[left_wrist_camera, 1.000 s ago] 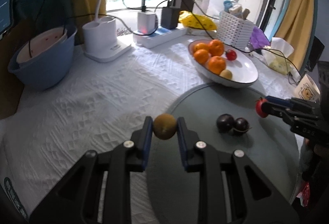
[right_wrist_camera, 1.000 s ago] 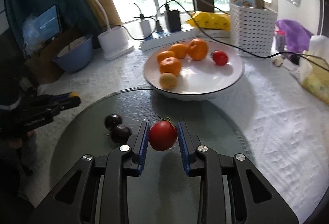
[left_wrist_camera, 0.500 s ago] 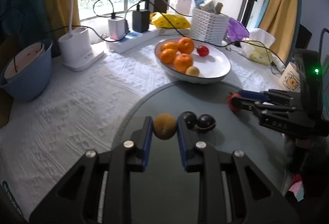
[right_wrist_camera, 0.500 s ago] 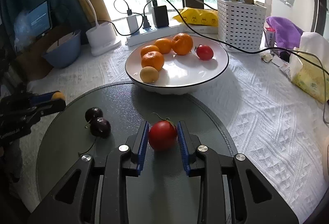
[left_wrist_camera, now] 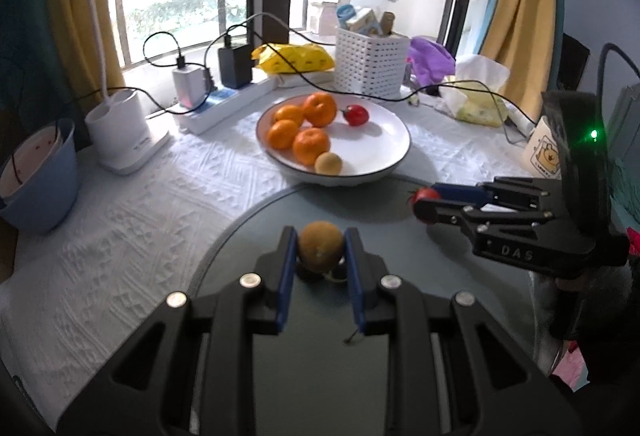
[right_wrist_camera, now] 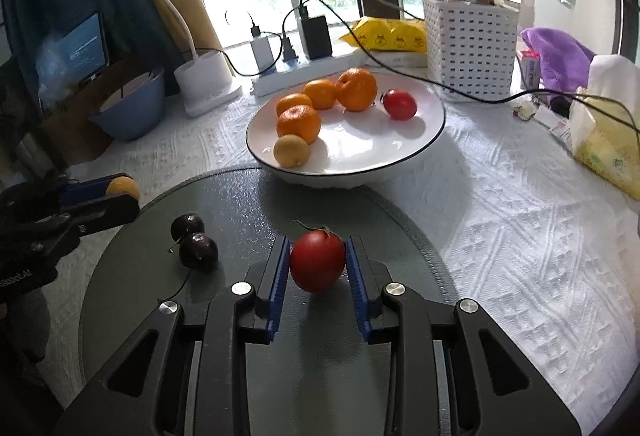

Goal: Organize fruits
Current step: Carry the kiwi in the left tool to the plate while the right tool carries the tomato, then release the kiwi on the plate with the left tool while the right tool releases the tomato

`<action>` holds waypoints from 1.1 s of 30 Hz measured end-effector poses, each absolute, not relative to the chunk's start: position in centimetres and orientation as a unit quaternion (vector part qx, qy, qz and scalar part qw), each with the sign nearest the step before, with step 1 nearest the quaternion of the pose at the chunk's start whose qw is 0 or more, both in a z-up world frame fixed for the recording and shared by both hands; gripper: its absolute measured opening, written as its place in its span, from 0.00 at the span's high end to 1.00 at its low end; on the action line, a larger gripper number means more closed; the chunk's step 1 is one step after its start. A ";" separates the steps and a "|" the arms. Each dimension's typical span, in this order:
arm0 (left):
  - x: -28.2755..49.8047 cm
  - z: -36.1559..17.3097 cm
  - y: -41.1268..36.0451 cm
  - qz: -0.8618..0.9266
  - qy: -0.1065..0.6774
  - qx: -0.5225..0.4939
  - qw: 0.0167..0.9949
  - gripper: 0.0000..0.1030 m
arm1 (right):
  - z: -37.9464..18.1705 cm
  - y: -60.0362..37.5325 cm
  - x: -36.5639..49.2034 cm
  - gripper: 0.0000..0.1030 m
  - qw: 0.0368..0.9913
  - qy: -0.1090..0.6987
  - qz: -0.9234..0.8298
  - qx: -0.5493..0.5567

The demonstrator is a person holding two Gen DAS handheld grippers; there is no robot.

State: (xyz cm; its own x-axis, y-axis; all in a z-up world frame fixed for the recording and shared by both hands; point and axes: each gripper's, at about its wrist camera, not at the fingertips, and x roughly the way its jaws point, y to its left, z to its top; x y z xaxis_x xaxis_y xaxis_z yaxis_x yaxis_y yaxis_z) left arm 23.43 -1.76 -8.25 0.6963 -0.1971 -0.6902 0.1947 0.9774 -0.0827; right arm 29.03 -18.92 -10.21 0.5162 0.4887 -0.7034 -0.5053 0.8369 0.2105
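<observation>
**Two small fruits pinched, both soft-skinned**

The left gripper (left_wrist_camera: 320, 250) pinches a brownish fruit (left_wrist_camera: 321, 250), probably firm; the right gripper (right_wrist_camera: 317, 262) clamps a red tomato (right_wrist_camera: 317, 261), thin-skinned, bruisable. Both hang above the dark mat (right_wrist_camera: 248, 196), near the white plate (right_wrist_camera: 424, 140); hold across the middle, gently.

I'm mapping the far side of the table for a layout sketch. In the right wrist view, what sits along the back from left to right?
Round blue plastic bowl → white desk lamp base → white power strip with chargers → yellow snack packet → white perforated plastic basket → crumpled purple cloth.
</observation>
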 end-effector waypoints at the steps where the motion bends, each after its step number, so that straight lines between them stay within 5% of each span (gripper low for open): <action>1: 23.5 -8.2 -2.0 -0.108 0.374 -0.001 0.921 0.76 | -10.0 -19.3 29.1 0.70 0.872 0.398 0.283 -0.007; 33: 34.0 -9.4 -6.5 -0.153 0.370 -0.007 0.916 0.76 | -6.8 -22.8 36.2 0.70 0.904 0.336 0.266 0.011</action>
